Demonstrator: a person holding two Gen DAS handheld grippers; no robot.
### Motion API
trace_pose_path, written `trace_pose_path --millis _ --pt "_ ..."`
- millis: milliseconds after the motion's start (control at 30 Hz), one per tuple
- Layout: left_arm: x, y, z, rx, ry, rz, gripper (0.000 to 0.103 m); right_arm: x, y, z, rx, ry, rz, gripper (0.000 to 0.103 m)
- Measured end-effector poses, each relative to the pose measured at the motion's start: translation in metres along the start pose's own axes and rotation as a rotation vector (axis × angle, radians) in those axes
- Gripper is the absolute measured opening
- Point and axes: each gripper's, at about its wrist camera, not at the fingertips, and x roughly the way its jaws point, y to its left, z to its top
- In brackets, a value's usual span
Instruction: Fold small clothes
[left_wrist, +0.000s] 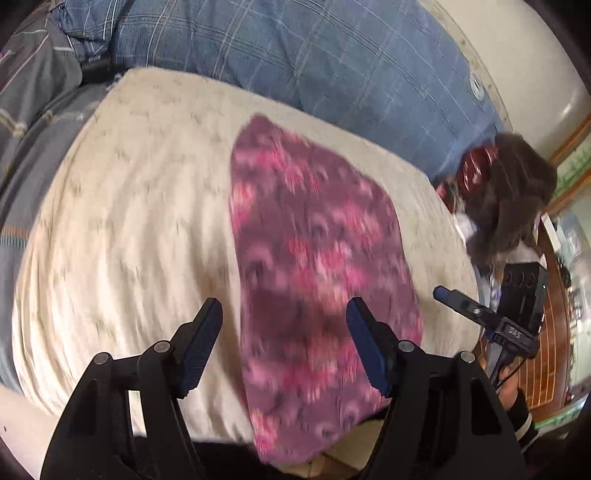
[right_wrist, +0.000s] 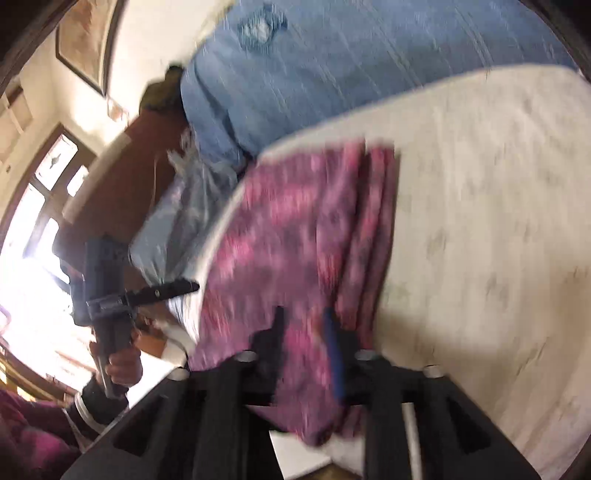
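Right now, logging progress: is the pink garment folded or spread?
Folded: garment shows stacked layered edges along one side, lying compact on the cream cloth.

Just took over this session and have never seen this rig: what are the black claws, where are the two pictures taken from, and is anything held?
Each picture comes from a camera mounted on a hand-held gripper, looking along its two fingers. The left wrist view shows the left gripper open above a purple-pink floral garment lying on a cream cloth. The right wrist view shows the right gripper, jaws apart, over the same garment; the picture is blurred, but nothing looks gripped. Behind lies a blue checked cover. Each view also catches the other gripper at its edge.
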Motion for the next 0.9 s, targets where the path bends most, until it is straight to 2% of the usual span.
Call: trace_pose_path --millis 33,100,233,300,333,367,433,467,533,567,600,667,700,733,833,900 --pt "0.008 0.004 0.017 -0.017 -0.008 0.019 0.069 0.002 -0.003 0.014 0.015 -0.03 -0.01 0.051" --pt "0.027 0.012 0.044 -0.063 0.003 0.049 0.069 0.018 -0.009 0.035 0.025 -0.037 -0.038 0.051" --pt "0.058 0.029 0.071 -0.155 0.046 0.056 0.069 0.066 -0.02 0.056 0.044 -0.054 -0.122 0.051" --pt "0.069 0.03 0.081 -0.171 0.048 0.083 0.069 0.082 -0.03 0.063 0.049 -0.042 -0.171 0.046" --pt "0.074 0.031 0.084 -0.179 0.048 0.094 0.069 0.092 -0.034 0.068 0.065 -0.018 -0.158 0.022" --pt "0.075 0.032 0.089 -0.185 0.048 0.089 0.069 0.094 -0.035 0.071 0.074 -0.013 -0.099 0.01" --pt "0.077 0.028 0.094 -0.183 0.037 0.083 0.069 0.081 -0.029 0.072 0.051 -0.061 -0.021 0.009" --pt "0.081 0.028 0.095 -0.179 0.028 0.101 0.069 0.073 -0.028 0.071 0.046 -0.084 -0.012 0.009" --pt "0.095 0.031 0.102 -0.18 0.039 0.12 0.069 0.07 -0.037 0.07 0.056 -0.095 -0.033 0.008" --pt "0.098 0.031 0.103 -0.169 0.031 0.141 0.069 0.078 -0.046 0.067 0.066 -0.056 -0.06 0.009" --pt "0.098 0.027 0.106 -0.145 0.022 0.161 0.069 0.086 -0.051 0.064 0.058 -0.014 -0.111 0.009" --pt "0.093 0.016 0.109 -0.09 0.042 0.199 0.067 0.083 -0.048 0.064 0.047 -0.014 -0.122 0.012" --pt "0.084 0.014 0.108 -0.079 0.026 0.184 0.067 0.078 -0.045 0.066 0.053 -0.021 -0.132 0.014" --pt "0.067 0.009 0.103 -0.067 -0.011 0.153 0.067 0.068 -0.039 0.067 0.05 -0.045 -0.111 0.017" --pt "0.047 -0.001 0.09 -0.007 -0.041 0.117 0.067 0.047 -0.023 0.06 0.01 -0.086 0.054 0.017" --pt "0.054 -0.002 0.076 0.013 -0.021 0.124 0.068 0.056 -0.02 0.049 -0.015 -0.02 0.082 0.017"
